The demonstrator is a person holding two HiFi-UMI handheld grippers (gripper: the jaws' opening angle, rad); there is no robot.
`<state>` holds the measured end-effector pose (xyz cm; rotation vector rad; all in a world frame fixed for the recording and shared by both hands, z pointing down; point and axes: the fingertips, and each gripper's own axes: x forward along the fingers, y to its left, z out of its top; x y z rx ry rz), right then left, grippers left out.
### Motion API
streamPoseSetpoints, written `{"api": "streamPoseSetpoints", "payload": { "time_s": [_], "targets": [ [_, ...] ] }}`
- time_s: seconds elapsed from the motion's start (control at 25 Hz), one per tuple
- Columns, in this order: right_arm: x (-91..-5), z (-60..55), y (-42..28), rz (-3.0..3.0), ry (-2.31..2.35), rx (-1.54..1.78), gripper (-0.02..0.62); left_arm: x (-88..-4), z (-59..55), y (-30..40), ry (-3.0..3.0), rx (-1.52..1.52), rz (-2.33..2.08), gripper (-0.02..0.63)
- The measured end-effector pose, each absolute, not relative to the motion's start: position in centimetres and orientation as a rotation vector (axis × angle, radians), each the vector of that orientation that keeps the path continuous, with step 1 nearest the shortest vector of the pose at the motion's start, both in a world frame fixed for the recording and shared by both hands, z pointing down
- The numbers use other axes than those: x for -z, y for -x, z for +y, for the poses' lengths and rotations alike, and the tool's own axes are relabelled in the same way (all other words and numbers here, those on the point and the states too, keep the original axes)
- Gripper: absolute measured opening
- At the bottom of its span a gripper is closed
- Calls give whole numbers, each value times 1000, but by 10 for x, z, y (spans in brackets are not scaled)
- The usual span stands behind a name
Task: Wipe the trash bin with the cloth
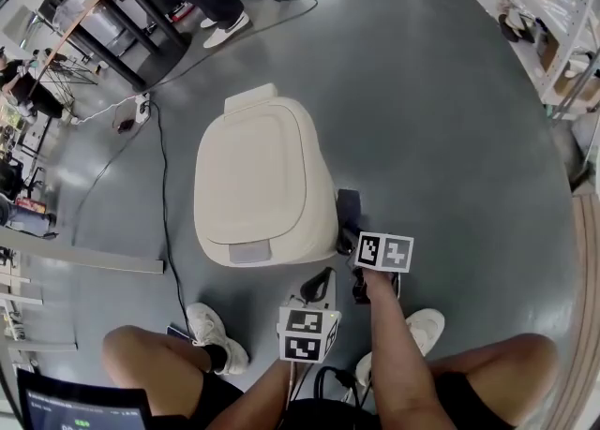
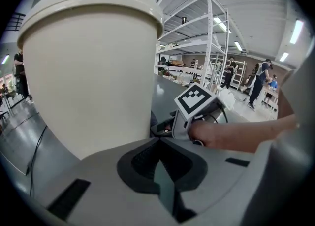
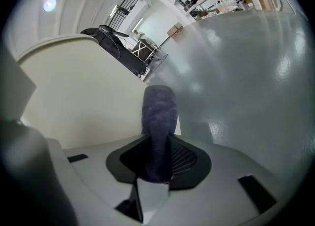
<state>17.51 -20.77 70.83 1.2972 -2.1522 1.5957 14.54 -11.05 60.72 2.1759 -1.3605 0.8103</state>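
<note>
A cream trash bin (image 1: 262, 185) with its lid down stands on the grey floor, just ahead of my knees. My right gripper (image 1: 350, 229) is shut on a dark blue-purple cloth (image 1: 348, 205), which lies against the bin's lower right side. In the right gripper view the cloth (image 3: 158, 121) sticks up from between the jaws, beside the bin wall (image 3: 83, 92). My left gripper (image 1: 320, 284) hangs lower, near the bin's front right corner, shut and holding nothing. Its view shows the bin (image 2: 93, 67) close at left and the right gripper's marker cube (image 2: 196, 99) ahead.
A black cable (image 1: 165, 213) runs along the floor left of the bin to a power strip (image 1: 142, 108). Another person's legs (image 1: 211, 2) and tables stand at the far left. Shelving (image 1: 553, 25) lines the right. My shoes (image 1: 214, 333) rest by the bin.
</note>
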Motion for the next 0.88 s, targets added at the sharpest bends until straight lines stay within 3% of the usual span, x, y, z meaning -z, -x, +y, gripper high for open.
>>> {"api": "streamPoseSetpoints", "payload": {
  "time_s": [0.52, 0.88],
  "targets": [
    [-745, -198, -174, -2071, -1302, -1627, 103, -623, -108, -138, -2128, -845, -1343, -2],
    [-710, -220, -202, -2144, -1424, -1689, 103, -623, -107, -141, -2137, -844, -1342, -2]
  ]
}}
